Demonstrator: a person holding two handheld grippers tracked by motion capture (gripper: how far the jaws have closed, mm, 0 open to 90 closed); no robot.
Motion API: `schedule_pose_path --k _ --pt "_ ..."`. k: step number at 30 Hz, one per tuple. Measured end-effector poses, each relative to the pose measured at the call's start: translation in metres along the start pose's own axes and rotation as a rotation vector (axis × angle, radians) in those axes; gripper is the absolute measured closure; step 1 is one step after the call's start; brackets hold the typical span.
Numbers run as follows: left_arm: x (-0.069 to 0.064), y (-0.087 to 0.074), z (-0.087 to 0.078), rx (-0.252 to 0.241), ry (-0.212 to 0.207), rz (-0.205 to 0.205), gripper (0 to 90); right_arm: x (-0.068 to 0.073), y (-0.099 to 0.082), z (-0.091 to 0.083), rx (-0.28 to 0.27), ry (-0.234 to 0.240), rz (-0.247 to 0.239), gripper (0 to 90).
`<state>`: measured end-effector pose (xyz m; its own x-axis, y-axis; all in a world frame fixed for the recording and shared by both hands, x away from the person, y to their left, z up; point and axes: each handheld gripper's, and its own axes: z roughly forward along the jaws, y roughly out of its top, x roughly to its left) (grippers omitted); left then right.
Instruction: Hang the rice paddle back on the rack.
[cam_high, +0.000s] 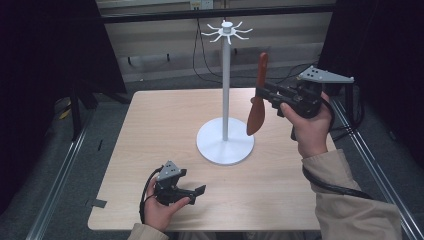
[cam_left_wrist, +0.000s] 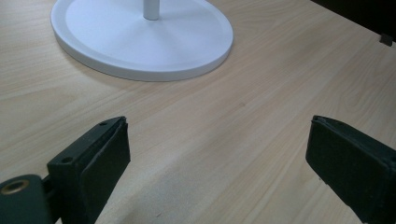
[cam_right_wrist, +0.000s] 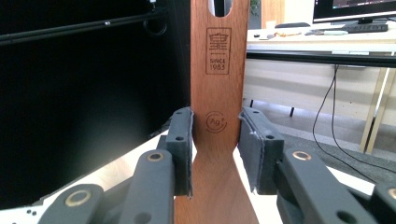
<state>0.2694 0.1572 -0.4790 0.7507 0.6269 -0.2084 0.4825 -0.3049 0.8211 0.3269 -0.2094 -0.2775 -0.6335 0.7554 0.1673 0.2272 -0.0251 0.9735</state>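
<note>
High view: the right tool holds a wooden spatula upright in the air, at 3 o'clock of the white hook stand. It is lifted but, I judge, not yet hung; the hooks sit higher. The left tool rests on the worktop at 7 o'clock.

Left gripper view: jaws wide apart, empty; stand base ahead.

Right gripper view: jaws clamped on the spatula's handle, its hanging hole above.

Right gripper is raised over the desk's far right, jaws clamped on a brown wooden spatula held upright beside the white hook stand. Left gripper rests at the near left edge, jaws apart, holding nothing.
</note>
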Motion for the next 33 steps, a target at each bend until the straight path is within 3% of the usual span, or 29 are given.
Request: schedule_pose_path --k 13,33 --pt "0.003 0.000 -0.002 0.002 0.003 0.002 6.3 0.005 0.022 0.016 -0.033 0.007 -0.023 66.9" --pt "0.006 0.000 -0.002 0.004 0.003 -0.008 6.4 0.002 0.034 0.038 -0.042 0.016 -0.021 66.9"
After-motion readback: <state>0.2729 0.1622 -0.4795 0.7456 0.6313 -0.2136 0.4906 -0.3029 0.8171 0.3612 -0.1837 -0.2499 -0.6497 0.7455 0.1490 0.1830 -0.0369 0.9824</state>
